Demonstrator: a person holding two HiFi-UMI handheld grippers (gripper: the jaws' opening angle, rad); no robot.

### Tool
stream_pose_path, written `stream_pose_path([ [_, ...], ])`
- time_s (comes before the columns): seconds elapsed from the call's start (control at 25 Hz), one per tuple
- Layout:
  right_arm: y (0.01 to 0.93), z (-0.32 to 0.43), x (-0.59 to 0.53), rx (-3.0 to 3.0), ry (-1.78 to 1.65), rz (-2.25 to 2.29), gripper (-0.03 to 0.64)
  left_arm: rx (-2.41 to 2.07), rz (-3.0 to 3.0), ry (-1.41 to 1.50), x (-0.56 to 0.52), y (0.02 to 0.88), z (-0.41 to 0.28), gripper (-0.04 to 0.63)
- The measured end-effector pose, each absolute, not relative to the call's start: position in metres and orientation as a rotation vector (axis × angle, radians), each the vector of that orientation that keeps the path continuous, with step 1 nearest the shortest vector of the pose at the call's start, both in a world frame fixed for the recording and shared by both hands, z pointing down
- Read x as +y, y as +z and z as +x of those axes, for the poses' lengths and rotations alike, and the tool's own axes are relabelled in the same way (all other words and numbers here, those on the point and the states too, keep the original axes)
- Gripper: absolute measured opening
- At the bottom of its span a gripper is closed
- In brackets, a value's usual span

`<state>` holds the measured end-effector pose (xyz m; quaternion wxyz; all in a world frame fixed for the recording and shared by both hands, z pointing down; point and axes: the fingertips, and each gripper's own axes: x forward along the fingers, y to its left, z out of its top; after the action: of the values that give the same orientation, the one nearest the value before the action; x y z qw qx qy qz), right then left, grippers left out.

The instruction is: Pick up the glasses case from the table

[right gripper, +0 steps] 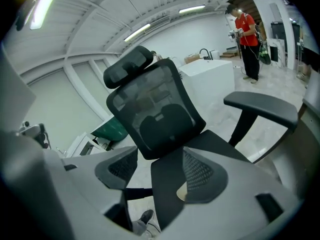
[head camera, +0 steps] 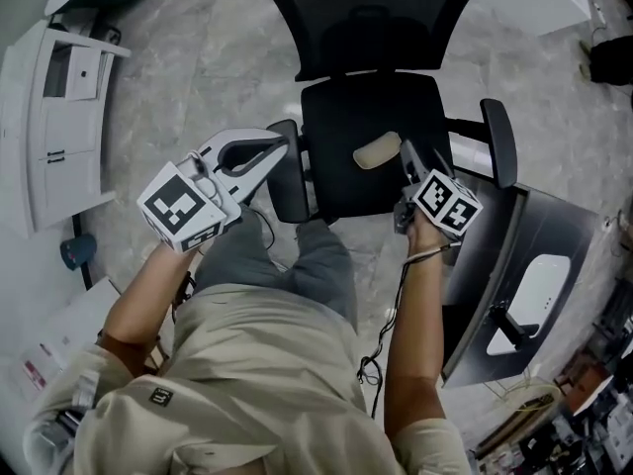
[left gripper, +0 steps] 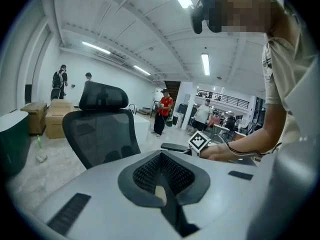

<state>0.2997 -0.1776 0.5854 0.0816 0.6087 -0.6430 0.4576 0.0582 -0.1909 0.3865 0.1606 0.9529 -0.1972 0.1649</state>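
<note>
Glasses case (head camera: 377,150): on chair seat (head camera: 336,107), just left of right tool (head camera: 406,152), lying crosswise.
Right tool: released, nearer.
Left tool (head camera: 281,145): clenched.

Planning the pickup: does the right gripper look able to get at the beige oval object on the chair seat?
Probably yes. The right gripper is open and hangs just beside the beige oval object on the chair seat, nothing lying between them; the armrest stands off to the side.
</note>
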Motion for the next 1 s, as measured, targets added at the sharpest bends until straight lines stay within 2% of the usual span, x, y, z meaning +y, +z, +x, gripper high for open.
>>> stream_pose_path([
  [1.0,0.836,0.29,-0.154,-1.377,1.802,1.871,0.301,-0.567,2.545,0.588,-0.184,0.507,-0.001,0.014],
])
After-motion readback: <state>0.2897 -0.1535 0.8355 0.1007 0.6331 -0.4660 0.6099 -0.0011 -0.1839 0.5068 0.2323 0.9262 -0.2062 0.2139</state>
